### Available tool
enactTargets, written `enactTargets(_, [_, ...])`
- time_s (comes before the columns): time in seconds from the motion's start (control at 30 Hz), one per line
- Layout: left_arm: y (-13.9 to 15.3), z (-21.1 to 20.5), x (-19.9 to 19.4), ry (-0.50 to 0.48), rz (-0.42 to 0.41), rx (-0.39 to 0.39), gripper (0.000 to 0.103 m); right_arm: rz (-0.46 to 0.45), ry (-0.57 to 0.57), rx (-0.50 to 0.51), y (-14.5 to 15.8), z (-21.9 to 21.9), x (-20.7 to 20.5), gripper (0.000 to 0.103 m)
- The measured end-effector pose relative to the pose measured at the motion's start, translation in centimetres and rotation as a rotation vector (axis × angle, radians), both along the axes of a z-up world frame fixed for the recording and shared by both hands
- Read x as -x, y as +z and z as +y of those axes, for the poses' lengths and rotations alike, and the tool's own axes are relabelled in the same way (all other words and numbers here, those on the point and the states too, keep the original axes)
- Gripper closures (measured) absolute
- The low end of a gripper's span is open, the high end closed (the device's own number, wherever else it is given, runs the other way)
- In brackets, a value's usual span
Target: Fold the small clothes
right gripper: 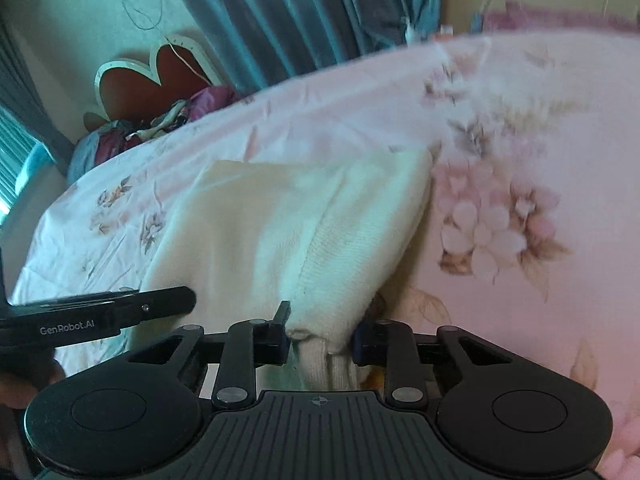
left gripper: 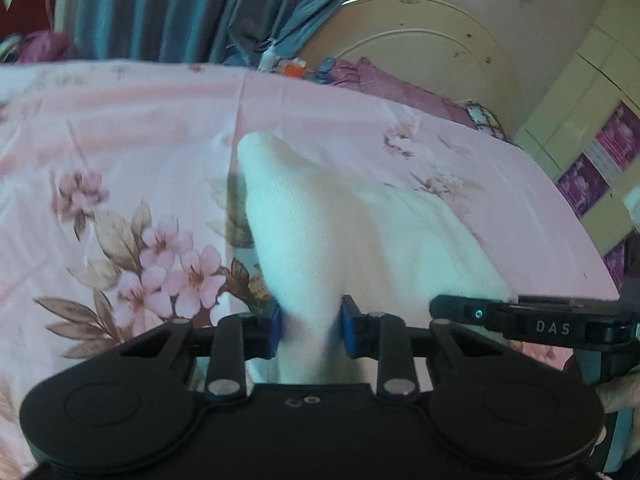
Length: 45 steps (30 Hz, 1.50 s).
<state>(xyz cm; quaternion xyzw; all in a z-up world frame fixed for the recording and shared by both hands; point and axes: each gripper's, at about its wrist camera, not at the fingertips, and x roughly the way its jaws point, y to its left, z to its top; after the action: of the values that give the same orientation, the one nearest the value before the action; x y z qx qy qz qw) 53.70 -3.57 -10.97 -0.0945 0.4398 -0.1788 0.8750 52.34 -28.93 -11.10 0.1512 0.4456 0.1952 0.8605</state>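
A home bedroom is shown. A bed (left gripper: pixel 120 128) is covered with a pink floral sheet (right gripper: pixel 520 220), and blue-grey curtains (left gripper: pixel 180 4) are hung behind it. A cream headboard (left gripper: pixel 432 52) and wardrobe doors (left gripper: pixel 592 92) are seen beside it.

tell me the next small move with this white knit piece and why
Probably lift both near corners together and carry them toward the far edge. The left tool and right tool each pinch the near edge of the white knit garment, which otherwise lies on the floral sheet, not yet folded over.
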Motion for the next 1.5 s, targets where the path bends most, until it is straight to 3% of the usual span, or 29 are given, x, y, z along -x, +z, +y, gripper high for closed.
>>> enactTargets(0.3, [4.2, 6.0, 2.0, -0.021, -0.080, -0.058, 0.075, -0.094, 0.072, 0.026, 4.9, 8.5, 2.1, 0.077])
enactTargets(0.53, [5.1, 13.9, 2.8, 0.030, -0.080, -0.109, 0.075, -0.091, 0.145, -0.008, 5.0, 17.4, 1.7, 0.077])
enactTargets(0.73, [3.7, 19.9, 3.2, 0.060, -0.027, -0.120, 0.075, -0.046, 0.202, 0.021, 3.1, 24.2, 1.3, 0.077])
enactTargets(0.87, [-0.2, 22.3, 2.7, 0.082, 0.052, -0.071, 0.070, 0.027, 0.170, 0.122, -0.4, 26.1, 0.4, 0.077])
enactTargets(1.0, [-1.8, 24.0, 3.3, 0.118, 0.051, 0.023, 0.061, 0.033, 0.144, 0.107, -1.4, 26.0, 0.2, 0.077])
enactTargets(1.03, [-1.7, 24.1, 3.4, 0.114, 0.045, 0.025, 0.058, 0.030, 0.146, 0.112, -1.4, 26.0, 0.2, 0.075])
enactTargets(1.1, [-0.8, 24.7, 4.1, 0.115, 0.011, 0.007, 0.057, 0.007, 0.117, 0.127, -0.8, 25.5, 0.5, 0.063])
enactTargets(1.13, [-0.2, 25.2, 4.5, 0.121, -0.023, 0.000, 0.057, -0.035, 0.081, 0.174, 0.1, 25.1, 0.8, 0.048])
enactTargets(1.17, [0.7, 25.5, 4.7, 0.125, -0.067, -0.015, 0.057, -0.096, 0.061, 0.207, 1.2, 24.8, 1.4, 0.044])
enactTargets(1.23, [2.1, 25.6, 4.3, 0.106, -0.141, -0.030, 0.058, -0.164, 0.070, 0.213, 2.7, 24.9, 1.3, 0.044])
enactTargets(1.3, [2.7, 25.0, 2.7, 0.069, -0.172, -0.040, 0.061, -0.187, 0.105, 0.201, 3.2, 26.2, 0.4, 0.052])
enactTargets(1.33, [2.7, 24.4, 1.7, 0.048, -0.170, -0.041, 0.063, -0.184, 0.134, 0.202, 3.0, 27.0, -0.3, 0.062])
enactTargets(1.43, [1.1, 23.1, -0.9, 0.003, -0.110, -0.045, 0.071, -0.137, 0.171, 0.282, 0.5, 29.2, -2.4, 0.067])
enactTargets(1.5, [-0.3, 22.0, -1.7, -0.029, -0.074, -0.078, 0.070, -0.109, 0.166, 0.315, -1.5, 29.3, -3.4, 0.068])
